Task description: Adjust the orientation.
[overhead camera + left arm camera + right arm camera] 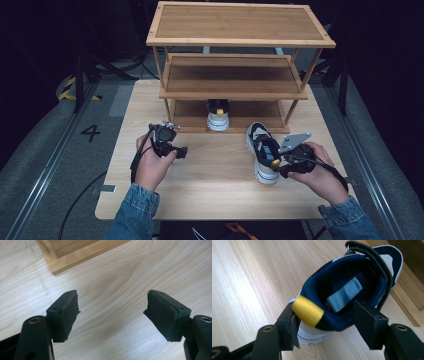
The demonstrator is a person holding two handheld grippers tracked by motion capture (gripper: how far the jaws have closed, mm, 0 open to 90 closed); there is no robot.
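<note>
A white and navy shoe [262, 150] stands on the wooden table [215, 185], toe toward the rack; its heel carries a yellow pull tab [307, 310]. My right gripper [277, 167] sits at that heel. In the right gripper view its jaws [329, 325] stand apart, one beside the yellow tab and one at the other side of the navy collar, without squeezing it. A second matching shoe [218, 116] stands on the rack's bottom shelf, heel toward me. My left gripper [182, 151] hovers over bare table left of centre, open and empty [112, 315].
A three-tier bamboo shoe rack [240, 40] fills the far half of the table; its base corner [65, 263] lies just ahead of the left jaws. Bare tabletop stretches between the two hands. Dark floor and rails surround the table.
</note>
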